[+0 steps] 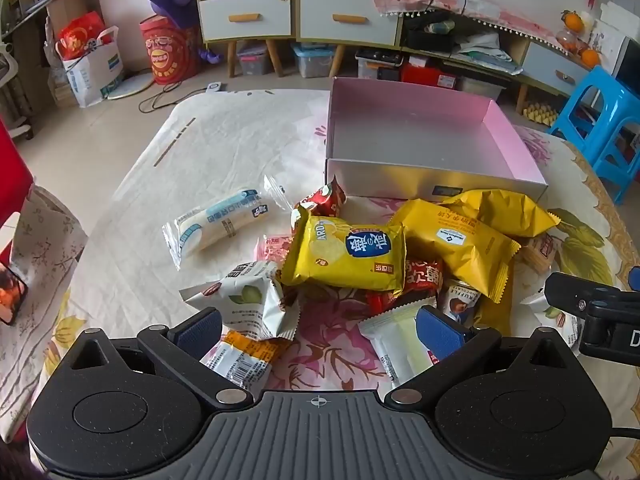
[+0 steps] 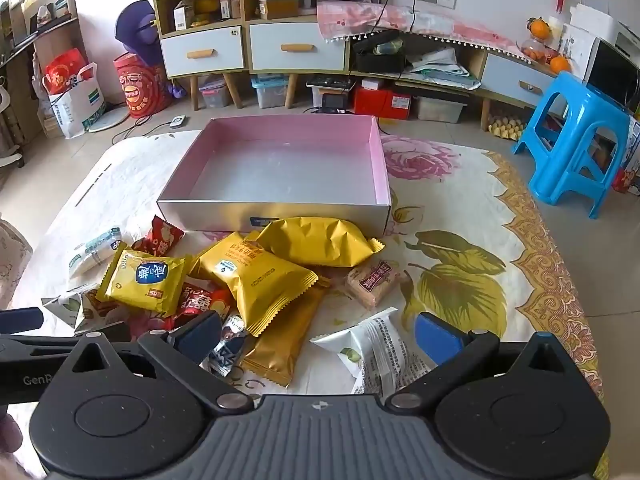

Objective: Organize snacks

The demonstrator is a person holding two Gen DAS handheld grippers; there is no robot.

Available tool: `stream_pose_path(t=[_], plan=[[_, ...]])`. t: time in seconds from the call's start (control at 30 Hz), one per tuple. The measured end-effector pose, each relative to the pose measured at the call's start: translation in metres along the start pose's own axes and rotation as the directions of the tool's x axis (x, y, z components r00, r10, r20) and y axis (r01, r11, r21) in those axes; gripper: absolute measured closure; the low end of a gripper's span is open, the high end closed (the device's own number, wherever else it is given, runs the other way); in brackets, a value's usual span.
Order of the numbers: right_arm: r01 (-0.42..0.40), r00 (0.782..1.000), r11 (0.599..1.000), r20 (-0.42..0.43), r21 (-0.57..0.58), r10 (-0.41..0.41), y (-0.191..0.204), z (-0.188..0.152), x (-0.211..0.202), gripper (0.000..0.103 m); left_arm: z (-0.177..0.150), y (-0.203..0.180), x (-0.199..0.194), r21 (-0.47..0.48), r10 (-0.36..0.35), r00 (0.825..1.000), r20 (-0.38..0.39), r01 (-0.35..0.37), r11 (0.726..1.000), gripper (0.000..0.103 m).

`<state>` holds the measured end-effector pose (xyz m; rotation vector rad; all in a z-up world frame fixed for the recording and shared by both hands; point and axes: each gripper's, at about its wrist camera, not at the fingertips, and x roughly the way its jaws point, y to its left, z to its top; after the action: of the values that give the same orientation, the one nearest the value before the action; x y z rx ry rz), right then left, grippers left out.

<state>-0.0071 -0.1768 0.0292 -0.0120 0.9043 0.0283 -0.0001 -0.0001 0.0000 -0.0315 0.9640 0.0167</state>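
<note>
A heap of snack packets lies on a floral cloth in front of a pink-lined box point(image 1: 516, 140) point(image 2: 382, 160) with nothing inside. The heap holds a yellow chip bag point(image 1: 348, 252) point(image 2: 146, 278), yellow pastry packs point(image 1: 460, 244) point(image 2: 256, 276), a gold bag point(image 2: 316, 240), a white-blue roll pack point(image 1: 220, 228), red packets point(image 1: 324, 200) and white nut packs point(image 1: 248, 300) point(image 2: 376, 352). My left gripper point(image 1: 320, 330) hovers open above the near packets, gripping nothing. My right gripper point(image 2: 320, 336) is open too, above a gold sachet point(image 2: 280, 348), nothing between its pads.
The cloth point(image 2: 460, 240) covers a low table, whose edges fall to tiled floor on the left and right. A blue plastic stool point(image 2: 576, 140) stands at the right. Cabinets, storage bins and bags point(image 1: 88, 64) line the far wall. The right gripper's body point(image 1: 600, 312) shows at the left view's right edge.
</note>
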Motion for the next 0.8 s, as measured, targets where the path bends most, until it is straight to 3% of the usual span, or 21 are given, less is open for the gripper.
stream_pose_path(t=[0.8], plan=[[-0.007,1.000,1.000,-0.006,0.018,0.008,-0.0019,0.0013,0.0005,0.008,0.0016,0.0042,-0.0021,-0.008,-0.002,1.000,0.008,0.002,1.000,0.000]])
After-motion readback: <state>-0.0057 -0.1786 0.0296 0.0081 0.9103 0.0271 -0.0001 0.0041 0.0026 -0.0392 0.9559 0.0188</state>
